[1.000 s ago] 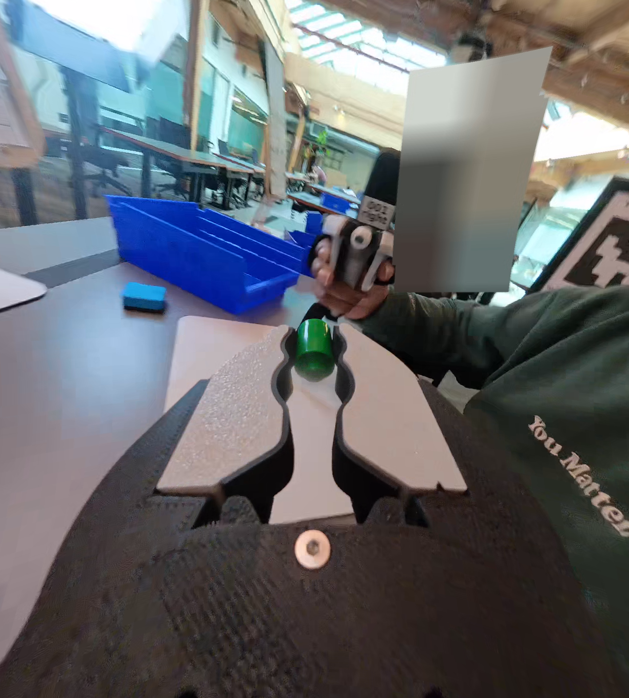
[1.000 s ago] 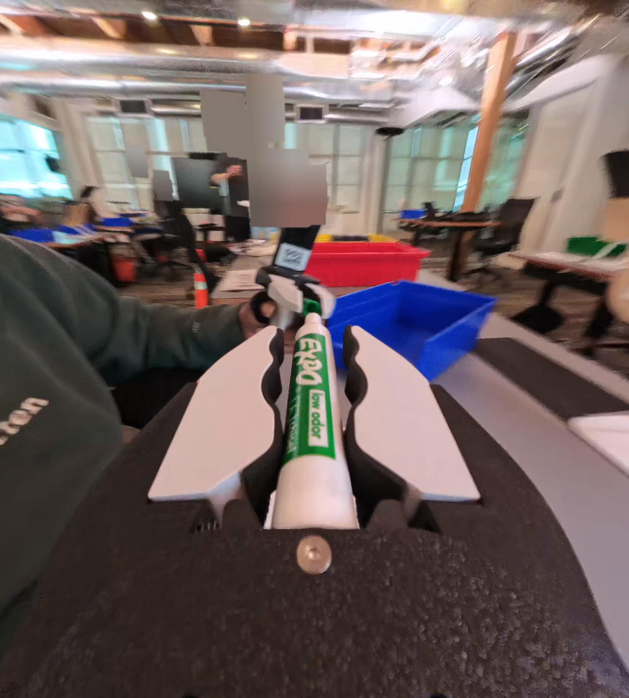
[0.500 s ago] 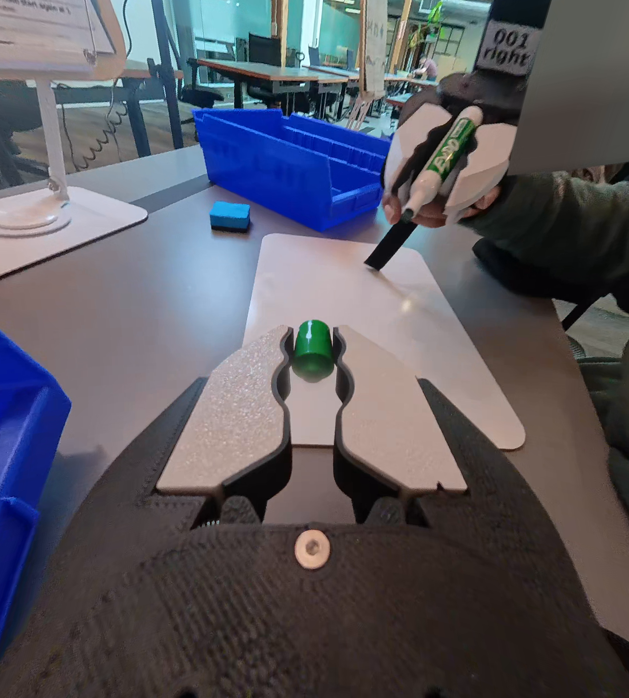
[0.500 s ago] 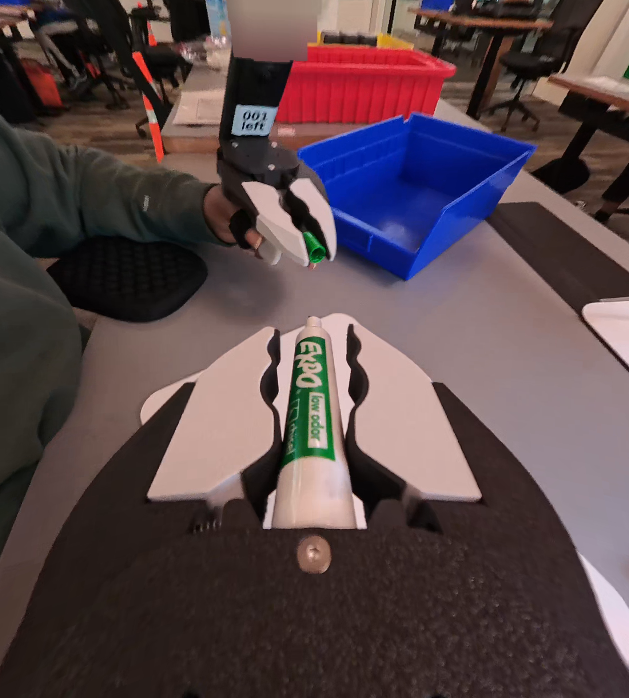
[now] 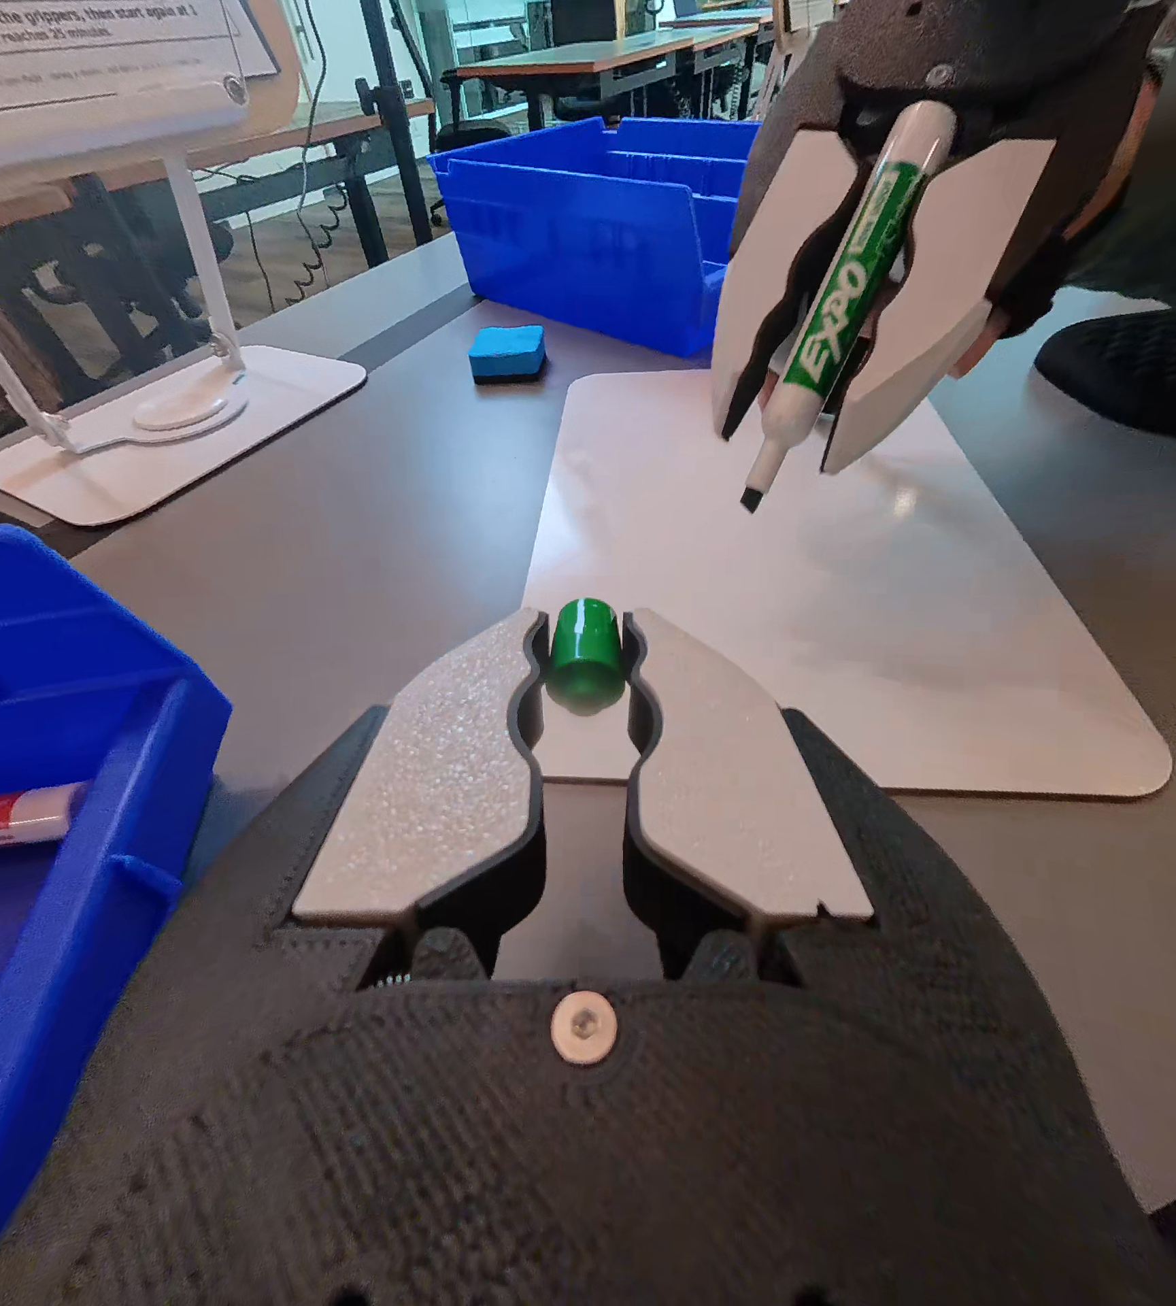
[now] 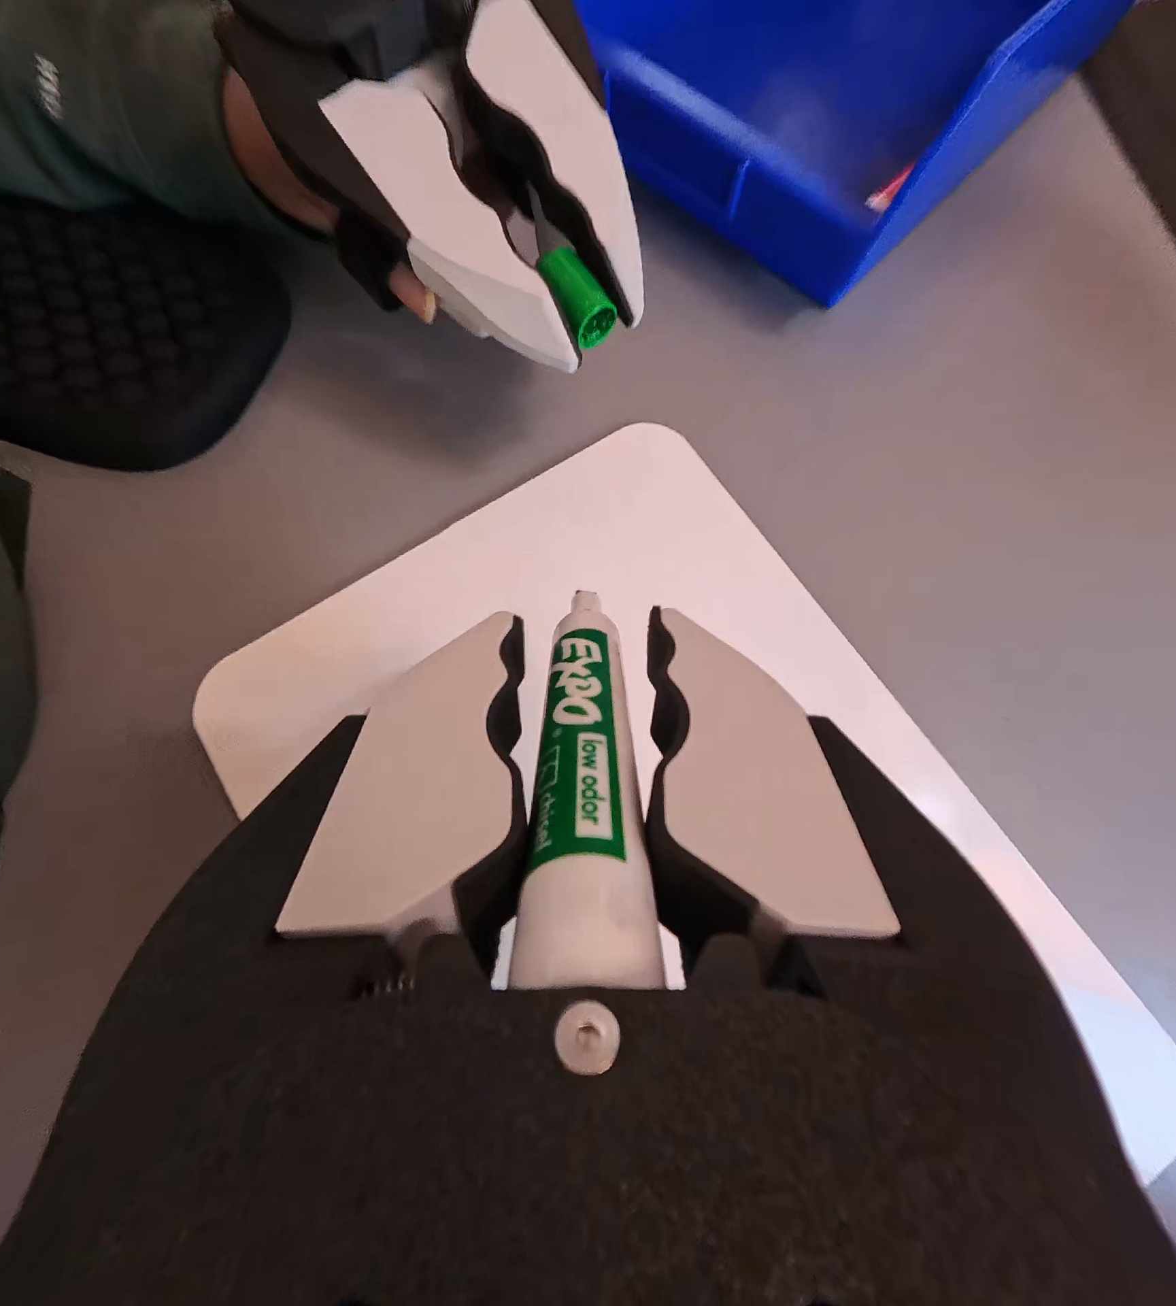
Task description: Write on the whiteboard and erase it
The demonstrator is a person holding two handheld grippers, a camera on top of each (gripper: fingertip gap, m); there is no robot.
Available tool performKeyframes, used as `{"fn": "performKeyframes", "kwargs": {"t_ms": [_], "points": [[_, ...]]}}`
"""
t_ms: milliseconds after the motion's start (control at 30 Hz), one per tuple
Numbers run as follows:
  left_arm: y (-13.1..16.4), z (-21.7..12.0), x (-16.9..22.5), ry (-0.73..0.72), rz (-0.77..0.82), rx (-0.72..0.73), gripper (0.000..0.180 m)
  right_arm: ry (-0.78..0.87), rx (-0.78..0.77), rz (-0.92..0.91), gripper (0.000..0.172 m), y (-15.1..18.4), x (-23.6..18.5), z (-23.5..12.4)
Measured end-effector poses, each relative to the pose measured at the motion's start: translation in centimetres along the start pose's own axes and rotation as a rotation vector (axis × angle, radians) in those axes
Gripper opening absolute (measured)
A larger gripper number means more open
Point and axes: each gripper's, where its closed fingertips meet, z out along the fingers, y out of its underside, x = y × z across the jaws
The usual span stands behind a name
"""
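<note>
Right gripper [image 6: 585,622] clamped on uncapped green marker [image 6: 581,763], barrel gripped far back near jaw roots, tip poking just past fingertips over blank whiteboard [image 6: 747,565]; left gripper [image 5: 585,629] clamped on green cap [image 5: 585,657], off to the side; best to lower tip gently, keep angle steady, light pressure so marker doesn't slip backward; eraser [image 5: 507,351] well beyond left jaws.

My two claws, black and pale grey

Each claw [image 5: 585,657] has a textured black body, one silver screw [image 5: 583,1026], and flat grey fingers [image 6: 422,770] with wavy black inner pads; I wear a dark green sleeve [image 6: 76,106].
</note>
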Motion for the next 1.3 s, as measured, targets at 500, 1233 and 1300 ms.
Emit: {"fn": "performKeyframes", "kwargs": {"t_ms": [500, 1233, 1300], "points": [[2.9, -2.3, -0.6, -0.001, 0.116, -0.092, 0.02, -0.03, -0.271, -0.228, 0.035, -0.9, 0.5, 7.1], [2.7, -2.5, -0.1, 0.098, -0.074, -0.053, 0.02, -0.048, -0.335, -0.247, 0.036, 0.0, -0.7, 8.1], [2.6, -2.6, -0.3, 0.104, -0.106, -0.044, 0.02, -0.066, -0.348, -0.248, 0.036, 0.4, -1.5, 7.6]]}}
